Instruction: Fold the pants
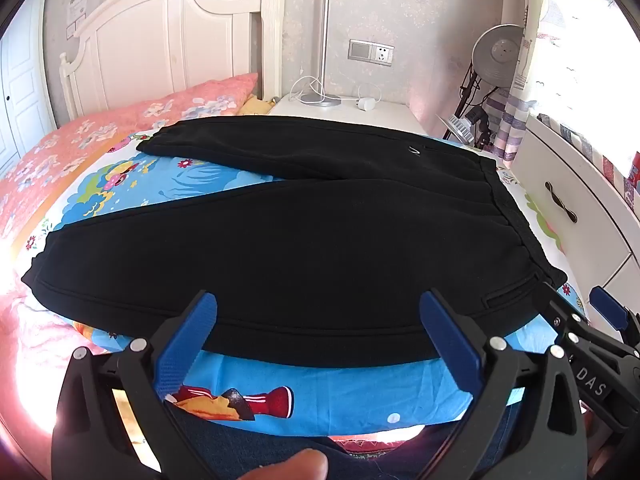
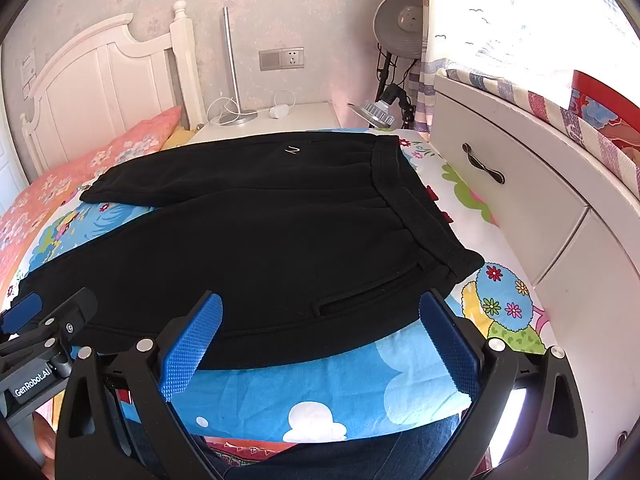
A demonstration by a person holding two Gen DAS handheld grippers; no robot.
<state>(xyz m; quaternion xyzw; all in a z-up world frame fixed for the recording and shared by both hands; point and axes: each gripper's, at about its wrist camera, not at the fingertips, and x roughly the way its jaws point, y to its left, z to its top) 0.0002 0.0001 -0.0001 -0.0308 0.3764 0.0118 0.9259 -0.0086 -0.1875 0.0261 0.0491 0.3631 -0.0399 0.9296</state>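
Note:
Black pants [image 1: 280, 248] lie spread flat on the bed, waistband to the right, both legs running left, the far leg angled away from the near one. They also show in the right wrist view [image 2: 256, 240]. My left gripper [image 1: 318, 312] is open and empty, hovering over the near leg's lower edge. My right gripper [image 2: 320, 312] is open and empty, above the near edge by the pocket slit [image 2: 368, 288] close to the waistband [image 2: 424, 216]. The right gripper also shows at the right edge of the left wrist view [image 1: 592, 320].
The bed has a blue cartoon sheet [image 1: 320, 392] and a pink floral pillow [image 1: 132, 120] by the white headboard [image 1: 160, 40]. A white nightstand with a lamp [image 1: 324, 40] stands behind. White drawers [image 2: 520, 208] run close along the bed's right side.

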